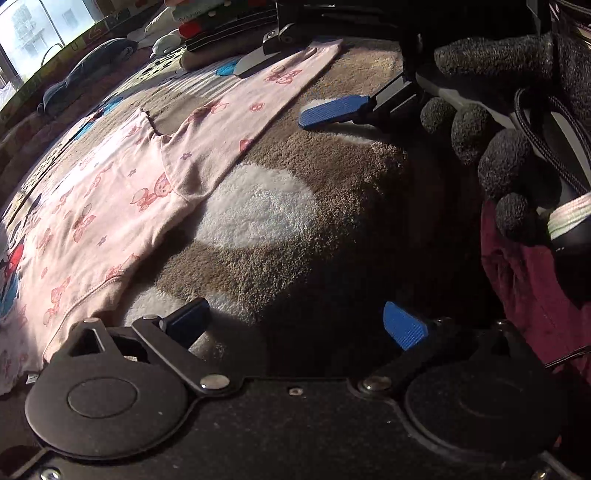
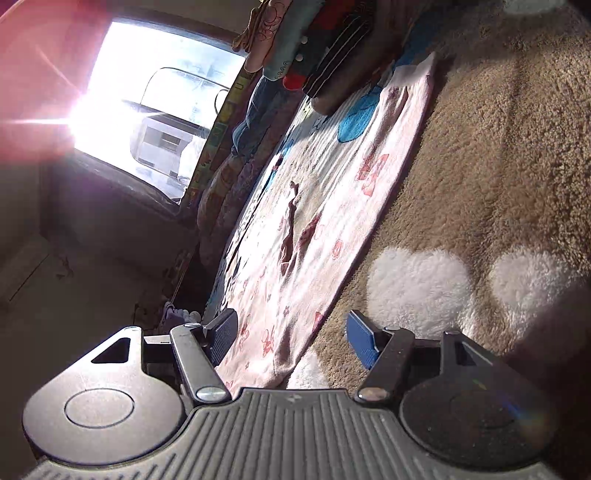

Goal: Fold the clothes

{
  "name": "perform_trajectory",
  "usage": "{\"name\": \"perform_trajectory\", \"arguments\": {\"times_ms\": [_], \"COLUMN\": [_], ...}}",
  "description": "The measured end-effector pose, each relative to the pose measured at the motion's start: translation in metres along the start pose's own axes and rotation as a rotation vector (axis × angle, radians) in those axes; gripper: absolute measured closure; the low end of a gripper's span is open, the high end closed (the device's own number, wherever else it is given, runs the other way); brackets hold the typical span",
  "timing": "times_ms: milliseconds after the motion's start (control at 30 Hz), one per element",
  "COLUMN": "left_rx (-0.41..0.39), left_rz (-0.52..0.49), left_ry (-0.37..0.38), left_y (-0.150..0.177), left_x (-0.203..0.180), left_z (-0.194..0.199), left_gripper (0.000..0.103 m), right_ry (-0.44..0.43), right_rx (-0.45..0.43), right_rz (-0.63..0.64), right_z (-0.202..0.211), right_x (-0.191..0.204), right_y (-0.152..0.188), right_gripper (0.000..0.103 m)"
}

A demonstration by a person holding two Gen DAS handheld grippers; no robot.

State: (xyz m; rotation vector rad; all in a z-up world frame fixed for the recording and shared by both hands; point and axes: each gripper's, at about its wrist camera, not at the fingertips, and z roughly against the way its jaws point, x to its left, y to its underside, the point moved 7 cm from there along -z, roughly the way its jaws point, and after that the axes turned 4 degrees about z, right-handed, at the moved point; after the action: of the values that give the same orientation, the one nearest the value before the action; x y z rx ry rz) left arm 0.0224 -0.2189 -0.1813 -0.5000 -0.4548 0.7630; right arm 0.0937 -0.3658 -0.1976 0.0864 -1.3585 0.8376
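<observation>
A pink garment printed with red figures lies flat on the rug, its long sleeve running to the upper right. My left gripper is open over bare brown pile, just right of the garment's hem, with nothing between its blue pads. A gloved hand holds my right gripper at the sleeve's far end, one finger on each side of it. In the right wrist view that gripper stands open, and the sleeve end lies between its fingers while the garment stretches away.
The brown rug has white fluffy patches. A stack of folded clothes sits at the far side, with a dark blue garment near a bright window. Dark red cloth lies at the right.
</observation>
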Motion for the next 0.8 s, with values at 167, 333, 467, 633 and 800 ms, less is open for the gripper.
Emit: {"name": "perform_trajectory", "arguments": {"times_ms": [167,333,467,633,800], "left_rx": [-0.05,-0.173,-0.303,-0.464,-0.512], "left_rz": [0.078,0.292,0.485,0.71,0.795], "left_ry": [0.027,-0.024,-0.101,-0.126,-0.152], "left_y": [-0.001,0.003,0.006,0.009,0.022], "left_x": [0.025,0.076,0.117,0.158,0.169], "left_z": [0.037,0.084,0.116,0.139,0.147], "left_gripper": [0.001,0.001,0.001,0.001,0.001], "right_ry": [-0.055,0.019,0.069,0.109,0.151], "right_rx": [0.043,0.103,0.069,0.07,0.085], "right_rz": [-0.1,-0.237,-0.286,-0.301,-0.308], "right_z": [-0.007,-0.024,-0.04,-0.062,-0.075], "right_x": [0.009,0.018,0.03,0.043,0.045], "right_y": [0.023,0.051,0.052,0.052,0.052], "right_gripper": [0.037,0.034,0.024,0.018,0.019]}}
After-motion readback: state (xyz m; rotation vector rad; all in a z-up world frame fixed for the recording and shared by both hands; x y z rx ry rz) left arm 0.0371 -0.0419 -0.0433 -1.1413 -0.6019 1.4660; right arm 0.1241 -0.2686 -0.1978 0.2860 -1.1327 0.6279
